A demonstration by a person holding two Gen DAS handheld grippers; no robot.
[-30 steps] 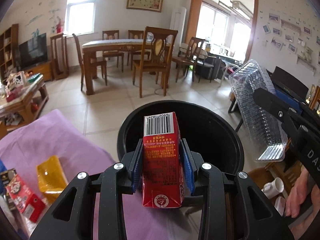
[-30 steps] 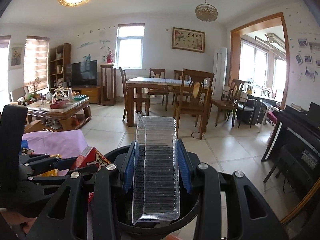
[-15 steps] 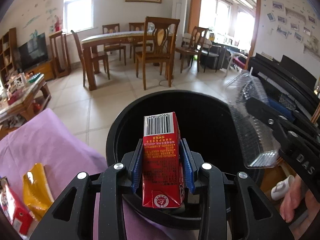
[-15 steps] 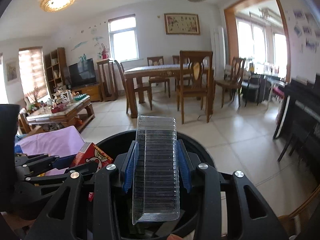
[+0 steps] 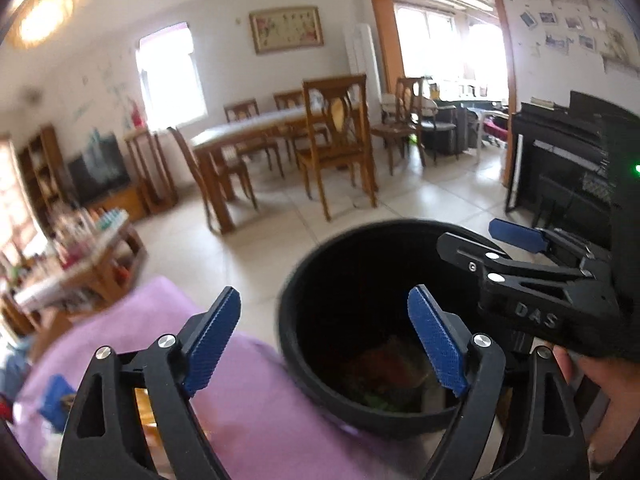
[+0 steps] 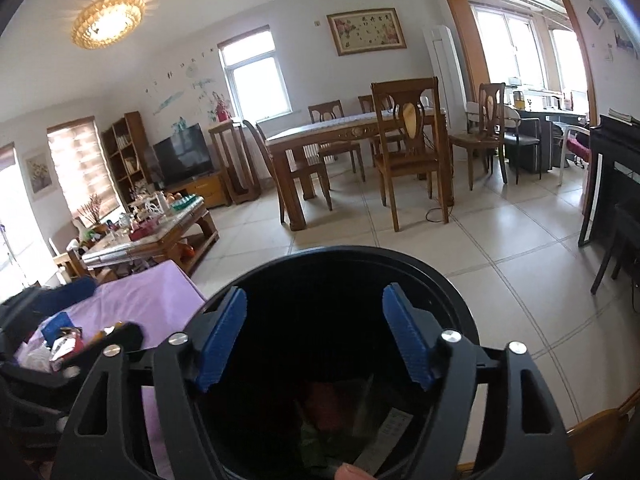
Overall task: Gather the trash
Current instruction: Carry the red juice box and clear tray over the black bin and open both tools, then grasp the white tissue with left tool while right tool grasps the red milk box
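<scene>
Listing the scene from left to right, as the two wrist views give it.

Remaining trash (image 6: 64, 344): a small heap of wrappers and packets on the purple cloth (image 5: 256, 396), at about nine o'clock from the right gripper in the right wrist view. Single pieces are too blurred to name, so no long axis can be read. Judged the next thing to collect.

Left gripper (image 5: 332, 344): jaws opening, nothing between the blue pads. In its own view it straddles the bin's near edge, one pad over the cloth, the other over the bin mouth. The heap lies toward its eight o'clock, low and to the left. By that reading the left hand is the nearer one and would have to swing away from the bin to reach it.

Black bin (image 6: 460, 292): round, open, at twelve o'clock from the right gripper and about one o'clock from the left. Discarded items (image 6: 340, 412) lie dim at its bottom: something reddish, something clear, a white label.

Right gripper (image 6: 316, 336): jaws opening, empty, centred over the bin mouth. It lies well apart from the heap, with the left gripper between.
</scene>
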